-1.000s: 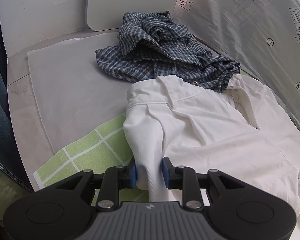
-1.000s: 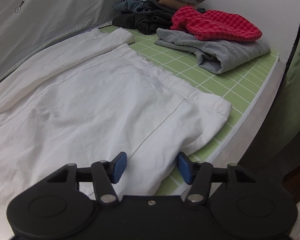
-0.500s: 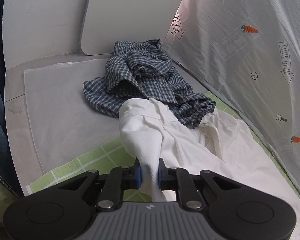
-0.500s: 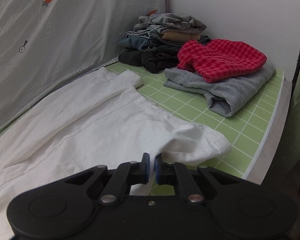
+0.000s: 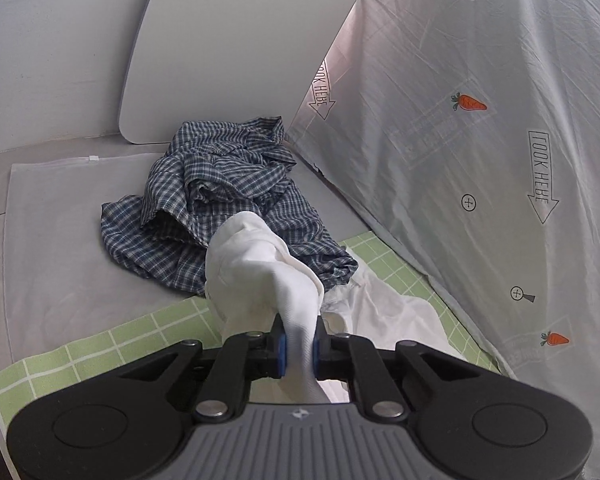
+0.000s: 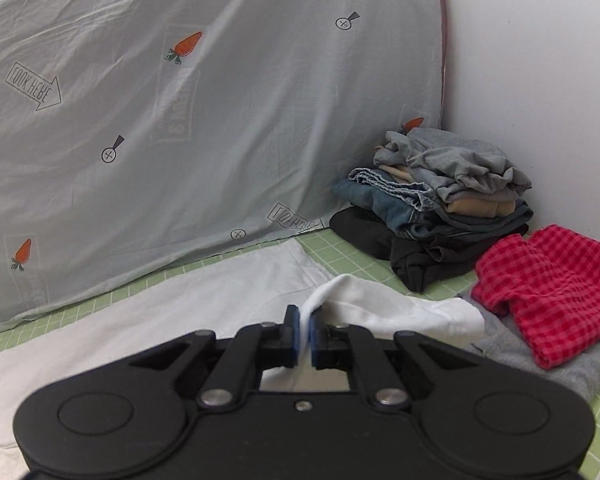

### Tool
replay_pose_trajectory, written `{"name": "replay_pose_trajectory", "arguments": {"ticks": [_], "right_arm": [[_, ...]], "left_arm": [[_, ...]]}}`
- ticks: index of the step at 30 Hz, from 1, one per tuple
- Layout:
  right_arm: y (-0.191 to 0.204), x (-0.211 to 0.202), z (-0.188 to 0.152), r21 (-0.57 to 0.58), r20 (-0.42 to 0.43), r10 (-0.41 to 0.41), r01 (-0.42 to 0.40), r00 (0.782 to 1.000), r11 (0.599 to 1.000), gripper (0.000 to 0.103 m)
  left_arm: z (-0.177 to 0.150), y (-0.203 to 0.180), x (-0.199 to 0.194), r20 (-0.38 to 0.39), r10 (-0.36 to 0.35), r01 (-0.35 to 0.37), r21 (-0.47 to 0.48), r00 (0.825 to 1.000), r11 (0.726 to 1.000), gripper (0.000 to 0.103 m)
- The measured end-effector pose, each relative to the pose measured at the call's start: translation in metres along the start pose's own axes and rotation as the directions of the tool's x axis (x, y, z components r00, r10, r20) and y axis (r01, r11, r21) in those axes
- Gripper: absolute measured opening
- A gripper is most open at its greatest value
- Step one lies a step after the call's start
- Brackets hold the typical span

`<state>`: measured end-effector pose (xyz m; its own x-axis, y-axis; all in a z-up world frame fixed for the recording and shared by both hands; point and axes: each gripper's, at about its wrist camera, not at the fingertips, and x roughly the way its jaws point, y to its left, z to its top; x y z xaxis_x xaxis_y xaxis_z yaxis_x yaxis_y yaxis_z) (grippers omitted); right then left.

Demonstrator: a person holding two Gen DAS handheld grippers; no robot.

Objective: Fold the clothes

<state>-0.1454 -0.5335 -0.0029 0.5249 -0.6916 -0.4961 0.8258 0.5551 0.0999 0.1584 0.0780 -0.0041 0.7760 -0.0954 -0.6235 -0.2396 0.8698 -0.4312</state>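
Left wrist view: the left gripper [image 5: 298,346] tilts downward, pinching a bunched end of the white garment [image 5: 268,276] lifted above the green grid mat [image 5: 100,350] (plaid shirt [image 5: 220,196] beyond). Right gripper [image 6: 304,336] likewise clamps its other end, near the red checked cloth [image 6: 548,292].

Black hand-held gripper [image 5: 297,346], blue pads [image 5: 281,347], silver screws, ribbed grey housing.

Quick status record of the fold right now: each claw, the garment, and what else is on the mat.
left claw: shut on white garment, bunch lifted
right claw: shut on white garment edge
garment: rest lies on green grid mat
left side: crumpled blue plaid shirt
right side: stacked clothes, red checked piece on grey one
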Motion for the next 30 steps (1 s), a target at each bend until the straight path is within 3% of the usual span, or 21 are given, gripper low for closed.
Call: {"name": "replay_pose_trajectory", "arguments": {"ticks": [3, 6, 11, 15, 17, 20, 25, 30], "right_arm": [[0.004, 0.02, 0.011, 0.031, 0.0, 0.028, -0.028, 1.0, 0.999, 0.005], [0.015, 0.034, 0.041, 0.052, 0.052, 0.036, -0.039, 0.998, 0.998, 0.005], [0.041, 0.058, 0.073, 0.02, 0.125, 0.026, -0.028, 0.992, 0.999, 0.005], [0.055, 0.105, 0.055, -0.025, 0.026, -0.012, 0.013, 1.0, 1.0, 0.005], [0.057, 0.122, 0.047, -0.042, -0.016, -0.03, 0.029, 0.999, 0.999, 0.005], [0.066, 0.131, 0.058, -0.048, -0.004, -0.018, 0.017, 1.0, 0.999, 0.005], [0.086, 0.153, 0.085, -0.055, 0.051, -0.029, 0.031, 0.998, 0.998, 0.005], [0.097, 0.193, 0.074, -0.076, -0.021, -0.053, 0.051, 0.998, 0.996, 0.005]], "left_arm": [[0.008, -0.011, 0.003, 0.022, -0.024, 0.024, -0.024, 0.999, 0.999, 0.011], [0.027, -0.036, 0.005, 0.057, -0.053, 0.056, -0.057, 0.997, 0.997, 0.011], [0.042, -0.084, 0.014, 0.117, -0.065, 0.064, 0.015, 0.991, 0.998, 0.011], [0.027, -0.089, 0.058, 0.015, 0.033, -0.033, -0.001, 0.999, 0.999, 0.011], [0.024, -0.094, 0.066, 0.006, 0.012, -0.012, 0.015, 1.0, 1.0, 0.011], [0.03, -0.112, 0.075, 0.024, 0.015, -0.017, 0.064, 1.0, 0.998, 0.011], [0.033, -0.12, 0.11, 0.009, 0.031, -0.032, 0.046, 0.999, 0.998, 0.011], [0.028, -0.127, 0.145, -0.017, 0.055, -0.053, 0.101, 0.998, 0.994, 0.009]]}}
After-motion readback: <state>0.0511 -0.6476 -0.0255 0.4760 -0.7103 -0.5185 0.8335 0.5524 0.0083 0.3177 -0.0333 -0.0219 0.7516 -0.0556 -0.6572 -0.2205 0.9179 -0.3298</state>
